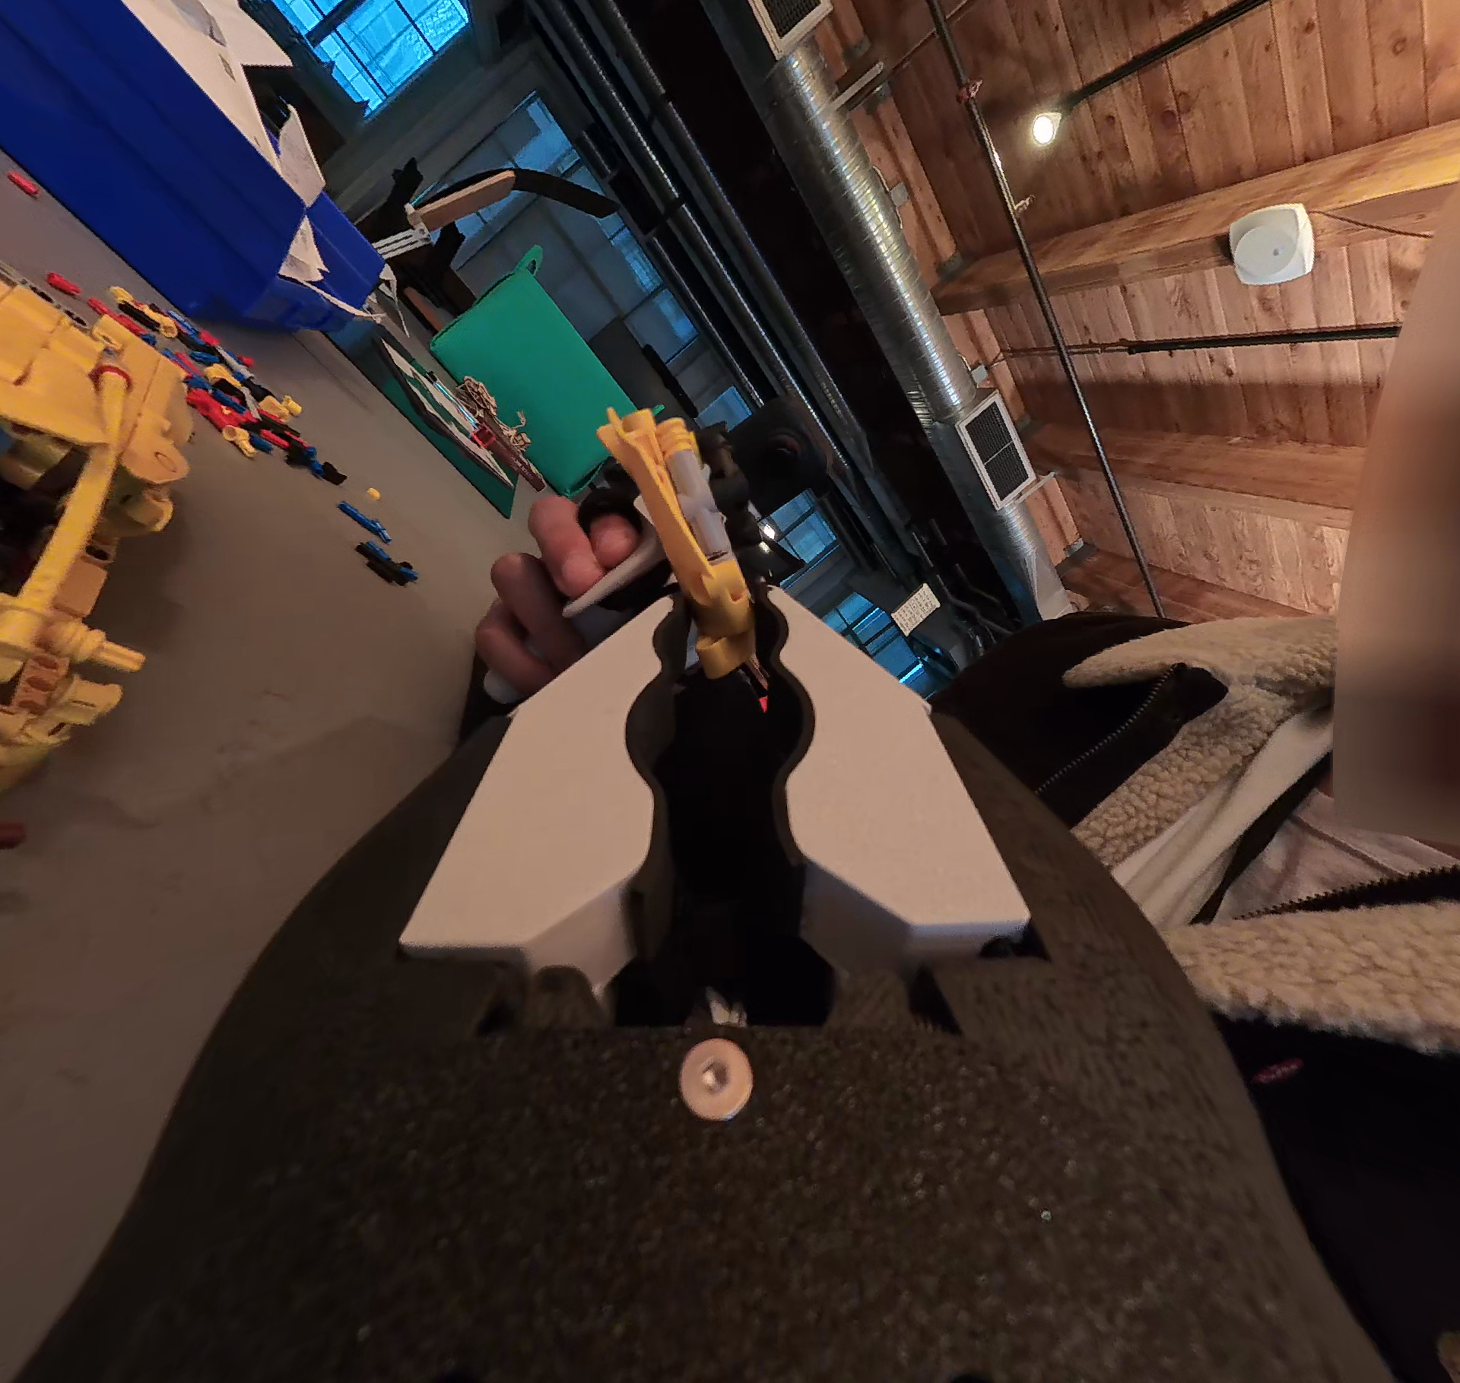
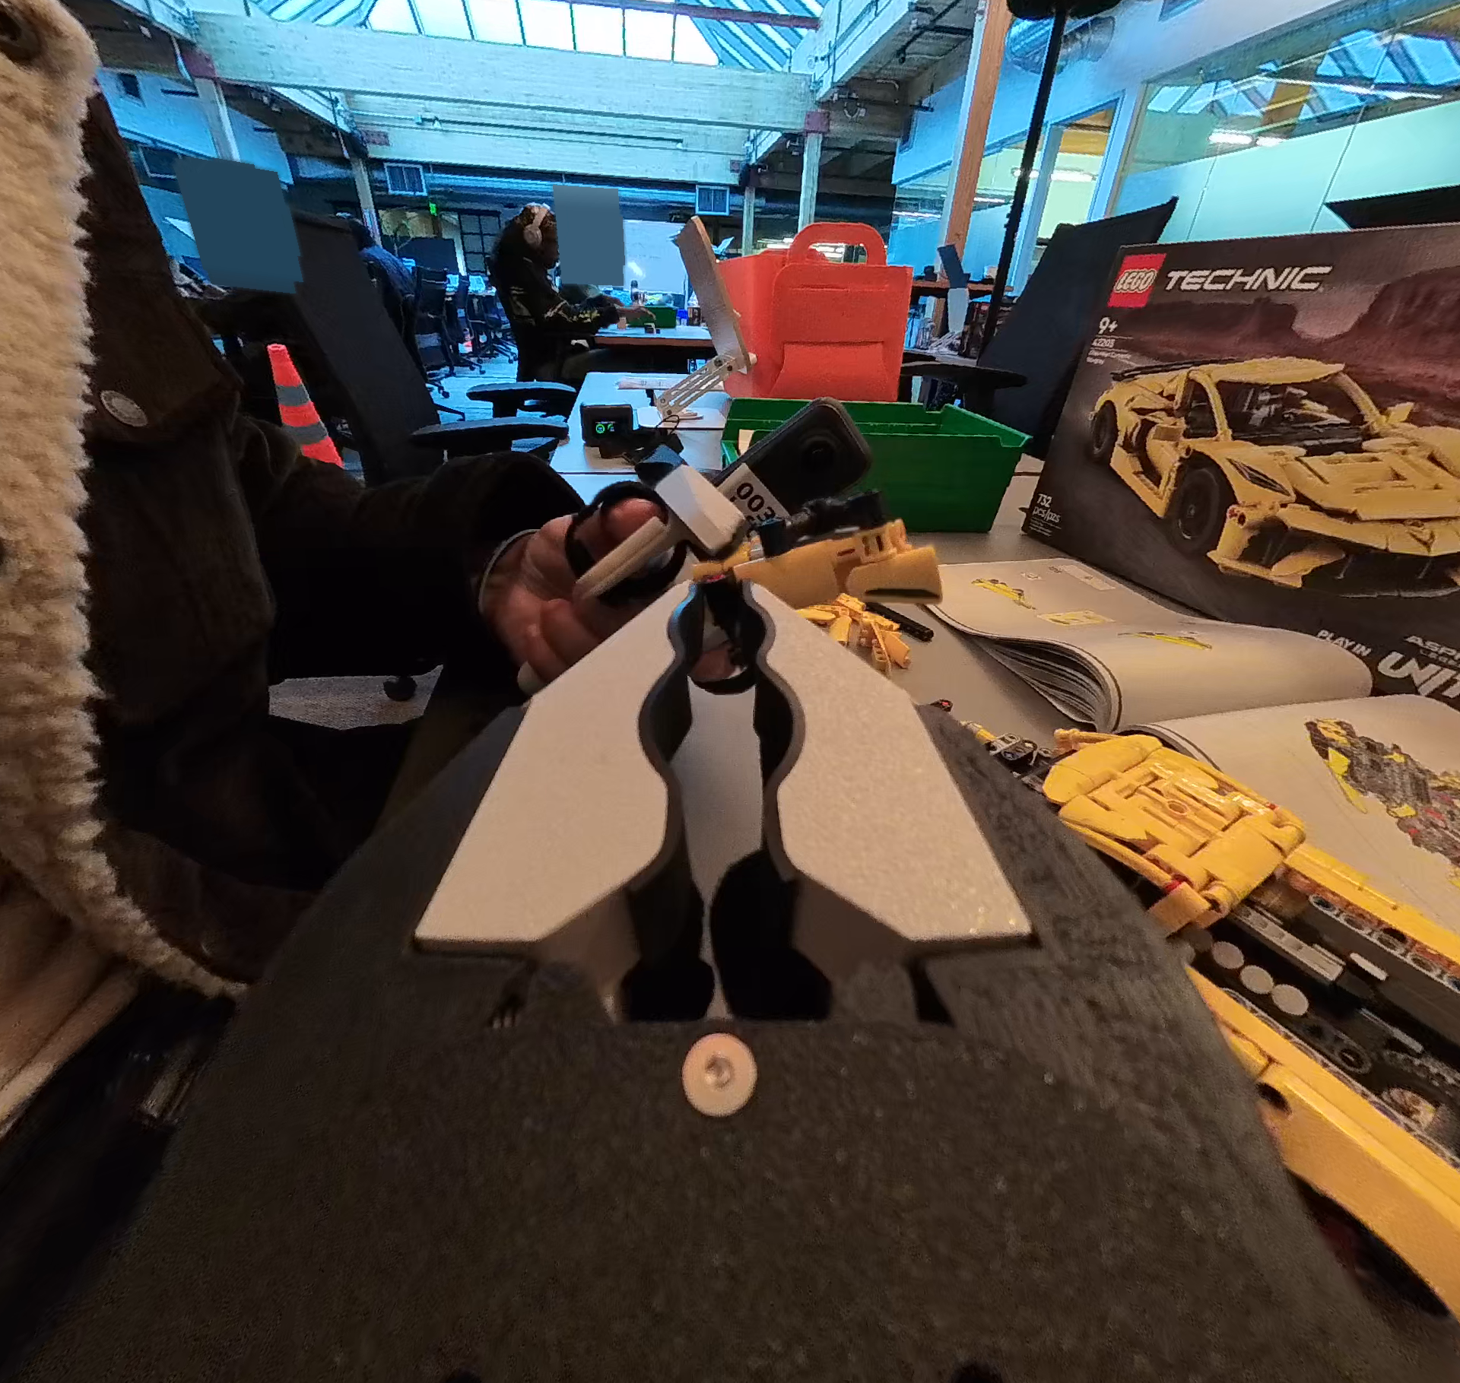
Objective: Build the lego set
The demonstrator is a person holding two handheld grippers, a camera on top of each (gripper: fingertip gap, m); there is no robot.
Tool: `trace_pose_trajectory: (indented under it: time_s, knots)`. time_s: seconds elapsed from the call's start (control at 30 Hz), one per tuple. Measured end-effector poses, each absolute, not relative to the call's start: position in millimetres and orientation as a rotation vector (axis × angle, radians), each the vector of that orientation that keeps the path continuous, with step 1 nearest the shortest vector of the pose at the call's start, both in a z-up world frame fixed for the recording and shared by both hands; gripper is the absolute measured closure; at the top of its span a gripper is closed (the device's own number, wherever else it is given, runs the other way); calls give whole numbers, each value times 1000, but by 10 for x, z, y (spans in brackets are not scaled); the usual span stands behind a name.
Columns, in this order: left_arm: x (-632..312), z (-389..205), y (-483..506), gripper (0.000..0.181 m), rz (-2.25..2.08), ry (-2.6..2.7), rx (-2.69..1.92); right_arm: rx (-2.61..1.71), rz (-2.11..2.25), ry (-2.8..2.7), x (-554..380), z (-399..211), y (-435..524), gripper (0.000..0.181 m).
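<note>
Subassembly (image 1: 695, 547) work is the step in hand, I judge: my left tool (image 1: 723, 654) is clamped on the yellow piece's lower end at frame centre, while my right tool (image 2: 723, 626) pinches its black end, both raised above the surface (image 1: 261, 681). Next it needs aligning and pressing onto the car (image 2: 1169, 816) at lower right. Loose parts (image 1: 237, 405) upper left, the manual (image 2: 1145, 650) and box (image 2: 1264, 413) crowd around.
</note>
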State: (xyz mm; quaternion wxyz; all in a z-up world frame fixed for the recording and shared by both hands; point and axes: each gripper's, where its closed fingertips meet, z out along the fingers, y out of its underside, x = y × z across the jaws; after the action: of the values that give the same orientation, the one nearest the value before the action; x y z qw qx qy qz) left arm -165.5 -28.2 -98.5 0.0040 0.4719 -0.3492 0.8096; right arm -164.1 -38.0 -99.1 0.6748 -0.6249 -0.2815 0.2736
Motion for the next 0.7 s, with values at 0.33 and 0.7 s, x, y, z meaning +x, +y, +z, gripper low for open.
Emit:
trace_pose_trajectory:
  time_s: [0.33, 0.7]
  knots:
    - [-1619, -1021, -242, 165, 2543, -1119, 1542, -1408, 586, -587, -1590, -982, -339, 166]
    - [-1786, -765, -206, 165, 2548, -767, 1188, -1360, 584, -491, -1489, -865, -297, 125]
